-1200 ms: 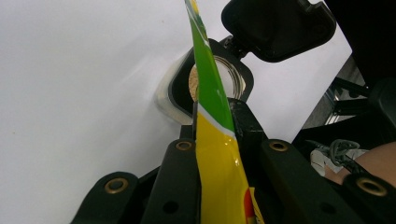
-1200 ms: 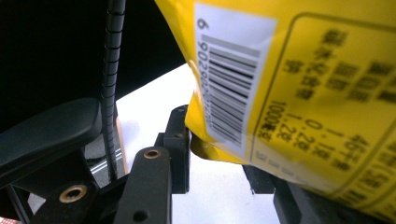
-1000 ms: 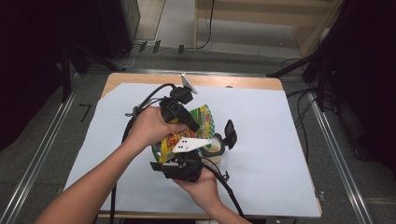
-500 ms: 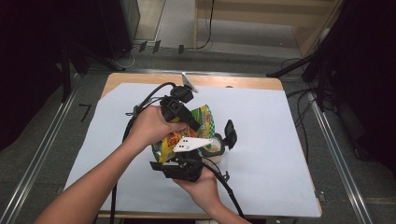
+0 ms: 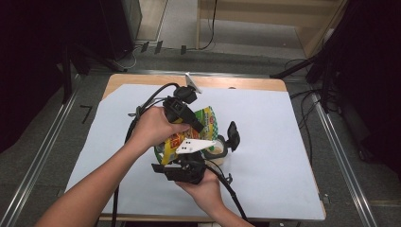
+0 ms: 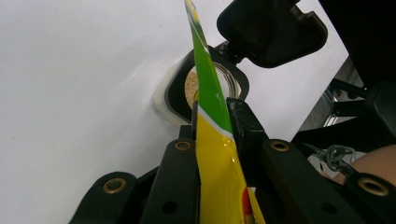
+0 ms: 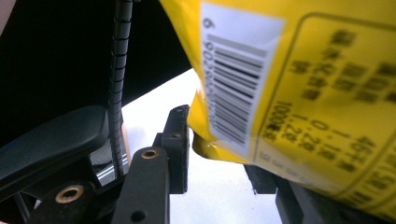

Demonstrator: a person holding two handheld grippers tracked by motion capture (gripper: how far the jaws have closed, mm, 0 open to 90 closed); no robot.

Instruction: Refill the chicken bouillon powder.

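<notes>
Snack bag point(image 5: 187, 135) sat mid-counter point(image 5: 283, 142), over the sheet point(image 5: 265, 123) covering it. Left claw point(image 5: 201, 125) came in from the bag's far left, clamped on its edge. Right claw point(image 5: 182, 163) sat at the bag's near end. Open-lidded container point(image 5: 220, 147) stood just right of the bag, below its edge.

- White sheet point(image 5: 283, 123) covers a wooden table point(image 5: 236, 83)
- Grey floor point(image 5: 42, 137), metal rails point(image 5: 338, 156) at each side
- Cables point(image 5: 208, 28) beyond, dark surroundings

Yellow-and-green bag point(image 5: 204, 124) (black barcode on white), black-lidded container point(image 6: 210, 88), white table cover point(image 5: 265, 127).
</notes>
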